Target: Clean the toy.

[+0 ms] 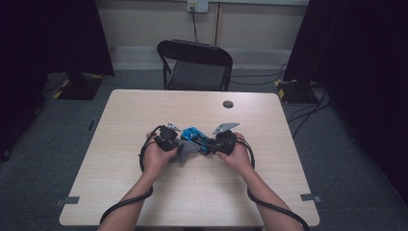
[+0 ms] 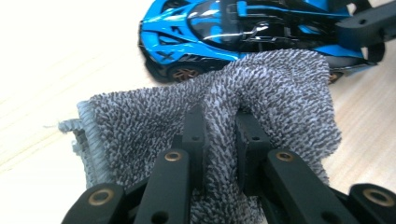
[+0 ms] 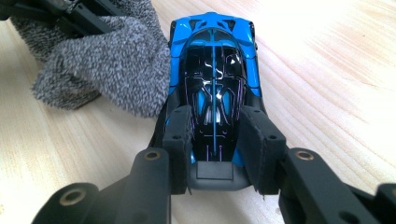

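I've got both tools working near the middle of the pale wooden worktop (image 1: 144, 192). My left claw (image 2: 219, 128) is clamped on a fold of the grey, nubbly terry cloth (image 2: 280, 93), the jaws pinching the fabric between them, and the rest of the cloth bunches up around them. The cloth's far edge lies against the side of the glossy blue and black toy sports car (image 2: 224, 28), draping just over its flank near a bronze-coloured wheel.

My right claw (image 3: 215, 135) is closed on the car's tail end, one jaw on each side of the dark cabin, and the car points away from me along the wood grain. In that view the cloth (image 3: 116, 65) touches the car (image 3: 212, 70) on its left side.

From above, the car (image 1: 195, 137) sits between my two hands, cloth (image 1: 185, 150) to its left, and a black folding chair (image 1: 197, 67) stands beyond the far edge.
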A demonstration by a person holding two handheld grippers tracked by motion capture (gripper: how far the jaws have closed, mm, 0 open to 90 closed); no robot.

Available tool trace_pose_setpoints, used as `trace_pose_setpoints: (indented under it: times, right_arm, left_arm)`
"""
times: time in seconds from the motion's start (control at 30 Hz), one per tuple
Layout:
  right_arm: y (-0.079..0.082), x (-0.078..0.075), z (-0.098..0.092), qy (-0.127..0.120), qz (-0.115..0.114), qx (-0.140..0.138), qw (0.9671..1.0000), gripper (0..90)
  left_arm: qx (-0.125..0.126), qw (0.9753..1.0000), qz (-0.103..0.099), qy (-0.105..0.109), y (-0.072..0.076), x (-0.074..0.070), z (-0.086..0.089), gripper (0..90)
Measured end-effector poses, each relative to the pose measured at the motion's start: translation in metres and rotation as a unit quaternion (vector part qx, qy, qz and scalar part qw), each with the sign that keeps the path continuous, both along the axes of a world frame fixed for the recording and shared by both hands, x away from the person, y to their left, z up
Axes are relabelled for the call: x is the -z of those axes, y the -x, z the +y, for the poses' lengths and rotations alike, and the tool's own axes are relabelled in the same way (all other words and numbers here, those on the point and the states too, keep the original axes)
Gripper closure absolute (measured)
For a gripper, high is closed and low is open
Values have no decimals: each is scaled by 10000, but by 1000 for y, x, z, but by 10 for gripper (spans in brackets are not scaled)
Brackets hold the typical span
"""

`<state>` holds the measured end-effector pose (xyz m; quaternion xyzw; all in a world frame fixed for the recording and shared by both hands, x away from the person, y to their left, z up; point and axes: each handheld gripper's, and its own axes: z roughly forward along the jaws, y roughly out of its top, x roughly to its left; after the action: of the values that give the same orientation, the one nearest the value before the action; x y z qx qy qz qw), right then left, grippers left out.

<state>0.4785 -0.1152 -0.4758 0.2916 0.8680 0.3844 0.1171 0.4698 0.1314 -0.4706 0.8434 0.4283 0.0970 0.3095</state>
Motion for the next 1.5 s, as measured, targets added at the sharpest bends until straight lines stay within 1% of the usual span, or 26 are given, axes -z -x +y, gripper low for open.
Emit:
trace_pose_setpoints:
  times: [0.23, 0.47, 0.67, 0.73, 0.87, 0.97, 1.03, 1.2, 1.23, 1.27, 1.33, 1.5]
  right_arm:
    - [0, -1, 0, 18, 20, 11, 10000, 654]
    - [0, -1, 1, 26, 30, 16, 10000, 656]
    - [0, 0, 0, 10, 17, 10, 10000, 657]
    - [0, 0, 0, -1, 20, 7, 10000, 658]
    - [0, 0, 0, -9, 21, 7, 10000, 658]
    - [0, 0, 0, -5, 25, 3, 10000, 658]
    - [0, 0, 0, -3, 26, 2, 10000, 658]
    - [0, 0, -1, -26, 27, 5, 10000, 659]
    - [0, 0, -1, -28, 27, 4, 10000, 659]
    - [0, 0, -1, -33, 31, 5, 10000, 659]
    - [0, 0, -1, -31, 33, -1, 10000, 659]
    - [-1, 0, -1, -34, 38, -5, 10000, 659]
  left_arm:
    - [-115, 9999, 15, -44, -6, -1, 4, 769]
    - [-228, 9997, 22, -8, -10, -1, 8, 769]
    - [-291, 9995, -9, -100, -12, -2, 13, 771]
    - [-357, 9993, -11, -102, -13, -2, 17, 772]
    - [-445, 9990, 17, -31, -16, -1, 24, 771]
    - [-476, 9988, 0, -101, -18, -2, 25, 771]
    - [-521, 9986, -26, -113, -19, -2, 25, 771]
    - [-616, 9981, 1, -84, -23, -2, 29, 771]
    - [-641, 9979, -4, -71, -24, -1, 29, 771]
    - [-674, 9977, -41, -101, -24, -1, 30, 771]
    - [-709, 9974, -41, -105, -25, -2, 33, 772]
    - [-918, 9957, -48, -81, -28, -2, 45, 773]
